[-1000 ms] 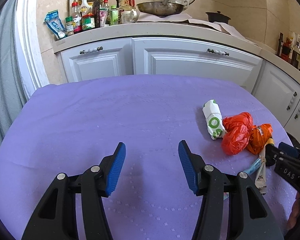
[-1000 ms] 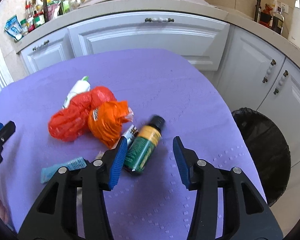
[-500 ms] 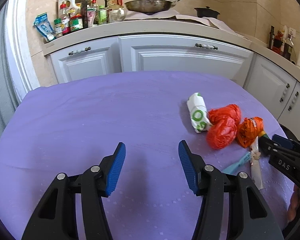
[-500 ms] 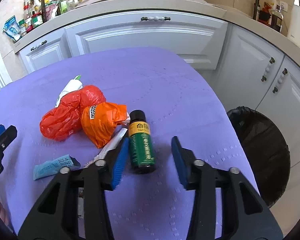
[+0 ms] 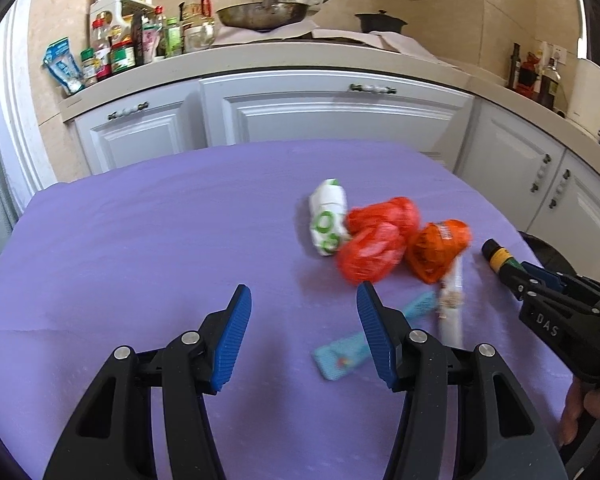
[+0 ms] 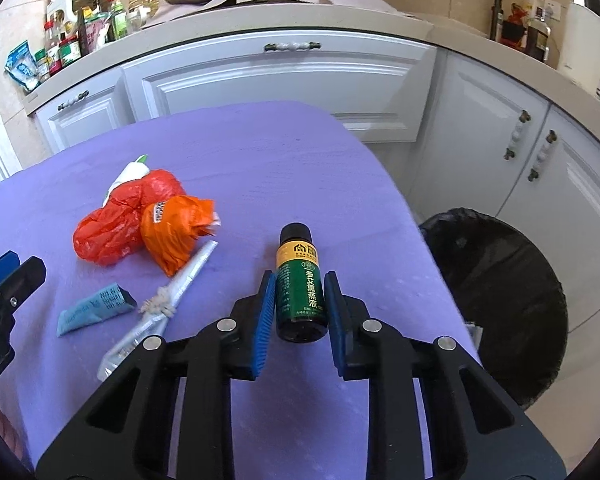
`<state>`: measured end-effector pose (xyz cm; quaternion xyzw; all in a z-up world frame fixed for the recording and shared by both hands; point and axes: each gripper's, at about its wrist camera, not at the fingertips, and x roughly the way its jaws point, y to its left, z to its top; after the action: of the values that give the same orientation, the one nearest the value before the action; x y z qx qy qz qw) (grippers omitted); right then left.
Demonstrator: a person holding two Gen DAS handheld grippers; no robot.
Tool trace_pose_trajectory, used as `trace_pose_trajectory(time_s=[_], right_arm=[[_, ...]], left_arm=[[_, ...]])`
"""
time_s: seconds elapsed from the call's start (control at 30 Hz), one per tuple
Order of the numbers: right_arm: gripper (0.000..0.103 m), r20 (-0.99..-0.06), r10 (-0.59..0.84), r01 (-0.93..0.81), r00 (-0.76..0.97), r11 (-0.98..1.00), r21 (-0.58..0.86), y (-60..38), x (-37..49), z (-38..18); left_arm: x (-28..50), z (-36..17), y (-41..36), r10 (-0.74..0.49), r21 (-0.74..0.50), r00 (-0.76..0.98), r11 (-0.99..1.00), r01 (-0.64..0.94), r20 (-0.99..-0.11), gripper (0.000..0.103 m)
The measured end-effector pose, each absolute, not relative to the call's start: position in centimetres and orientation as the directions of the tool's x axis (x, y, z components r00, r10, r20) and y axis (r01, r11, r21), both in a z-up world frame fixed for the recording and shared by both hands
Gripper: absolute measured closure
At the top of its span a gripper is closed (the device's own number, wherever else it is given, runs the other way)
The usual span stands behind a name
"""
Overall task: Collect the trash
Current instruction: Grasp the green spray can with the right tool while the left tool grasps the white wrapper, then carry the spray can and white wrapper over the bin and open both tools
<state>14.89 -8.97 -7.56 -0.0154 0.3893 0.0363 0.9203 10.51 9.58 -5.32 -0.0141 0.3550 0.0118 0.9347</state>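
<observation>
The right claw (image 6: 300, 304) had just been closing, and its blue pads (image 6: 265, 316) pressed both sides of a green bottle (image 6: 301, 292) with a yellow band and black cap, which pointed away from the camera above the purple-covered worktop (image 6: 260, 168); the left claw (image 5: 302, 332) stood about half open over bare cloth with nothing between its pads; the remaining trash lay in a cluster on the worktop to the left of the held bottle: a red plastic bag (image 6: 120, 216) touching an orange plastic bag (image 6: 176, 232), a white-and-green wrapper (image 5: 327, 222) just behind the red bag, a knotted clear plastic sleeve (image 6: 168, 296) running diagonally below the orange bag, and a flattened light-blue tube (image 6: 94, 309) beside it; a bin lined with a black bag (image 6: 500, 296) stood on the floor past the right edge of the worktop, in front of white cabinets (image 6: 284, 84).
</observation>
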Motion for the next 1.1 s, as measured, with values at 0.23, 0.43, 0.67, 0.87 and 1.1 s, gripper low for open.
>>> trace_pose_trajectory(time_s=[0.23,0.43,0.67,0.87,1.1], right_arm=[[0.079,-0.698,0.036,-0.035,0.715,0.999,0.016,-12.0,13.0,-7.2],[0.079,-0.683,0.024,0.001,0.730,0.999,0.036,-14.7,11.7,-6.9],[0.079,-0.673,0.016,0.037,0.739,0.997,0.065,-17.3,10.5,-6.9],[0.079,-0.669,0.014,0.050,0.743,0.996,0.076,-18.3,10.0,-7.0],[0.079,-0.658,0.013,0.052,0.753,0.996,0.079,-18.5,9.6,-6.6]], left_arm=[[9.5,-5.1,5.8,-0.031,-0.014,0.749,0.999,0.029,-0.662,0.049],[8.8,-5.9,2.5,-0.049,0.016,0.745,0.997,0.080,-0.666,0.049],[9.8,-7.3,0.5,-0.043,0.041,0.706,0.994,0.101,-0.707,0.060],[10.5,-8.1,0.1,-0.048,0.043,0.666,0.992,0.119,-0.745,0.086],[10.1,-7.9,0.2,-0.070,0.031,0.677,0.990,0.136,-0.733,0.092]])
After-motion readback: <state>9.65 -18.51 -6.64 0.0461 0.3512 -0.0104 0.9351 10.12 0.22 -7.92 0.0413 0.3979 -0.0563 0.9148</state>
